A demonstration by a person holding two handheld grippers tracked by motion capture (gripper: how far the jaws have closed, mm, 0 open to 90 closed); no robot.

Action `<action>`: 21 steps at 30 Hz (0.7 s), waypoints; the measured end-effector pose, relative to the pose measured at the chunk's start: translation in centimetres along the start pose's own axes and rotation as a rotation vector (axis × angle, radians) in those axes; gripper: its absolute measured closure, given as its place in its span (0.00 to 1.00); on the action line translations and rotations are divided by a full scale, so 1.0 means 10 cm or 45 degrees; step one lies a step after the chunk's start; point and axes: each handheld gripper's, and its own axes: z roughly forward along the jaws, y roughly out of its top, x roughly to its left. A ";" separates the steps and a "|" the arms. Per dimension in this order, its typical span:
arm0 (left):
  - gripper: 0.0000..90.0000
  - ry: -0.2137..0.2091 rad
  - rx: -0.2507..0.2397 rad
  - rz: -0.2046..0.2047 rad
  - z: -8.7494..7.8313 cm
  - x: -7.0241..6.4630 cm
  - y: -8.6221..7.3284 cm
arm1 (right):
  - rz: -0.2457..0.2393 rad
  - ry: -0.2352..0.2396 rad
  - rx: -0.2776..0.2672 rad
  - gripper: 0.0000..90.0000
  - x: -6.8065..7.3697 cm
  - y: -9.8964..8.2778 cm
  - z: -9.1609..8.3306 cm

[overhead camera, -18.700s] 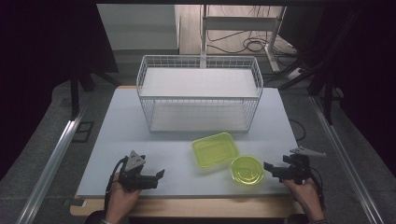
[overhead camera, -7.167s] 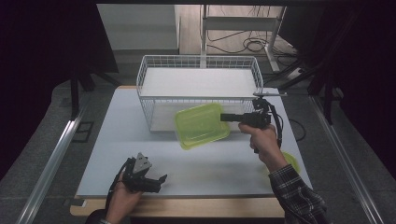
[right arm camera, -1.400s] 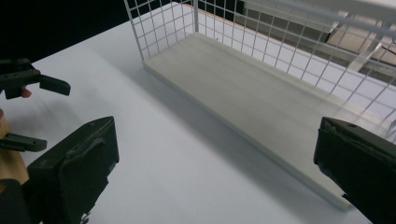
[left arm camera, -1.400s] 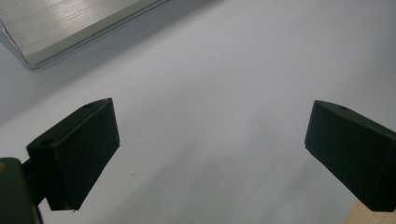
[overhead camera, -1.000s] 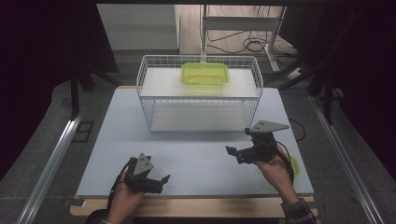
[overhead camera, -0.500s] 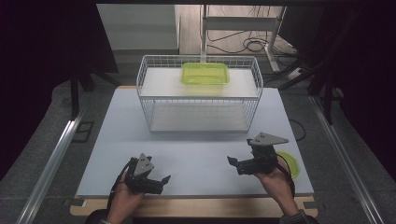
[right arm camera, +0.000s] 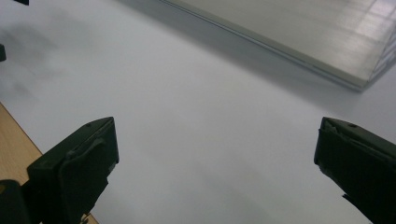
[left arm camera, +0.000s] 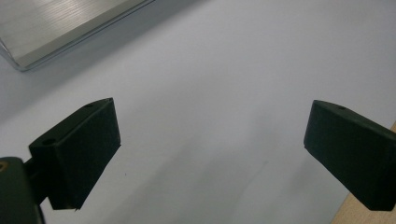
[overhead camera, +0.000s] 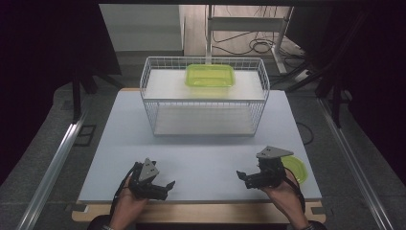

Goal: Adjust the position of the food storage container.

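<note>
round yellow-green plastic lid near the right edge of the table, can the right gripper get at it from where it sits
Probably yes: the round yellow-green plastic lid lies uncovered beside the open right gripper, though the gripper points away and must turn.

Left claw [overhead camera: 168,185] and right claw [overhead camera: 241,175] both gape wide, held low

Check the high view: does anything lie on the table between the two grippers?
No. Between the left gripper and right gripper the white table is bare in the high view.
</note>
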 end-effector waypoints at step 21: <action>0.04 0.008 0.010 0.006 0.01 -0.01 0.00 | 0.141 -0.291 0.034 0.98 -0.63 -0.30 -0.53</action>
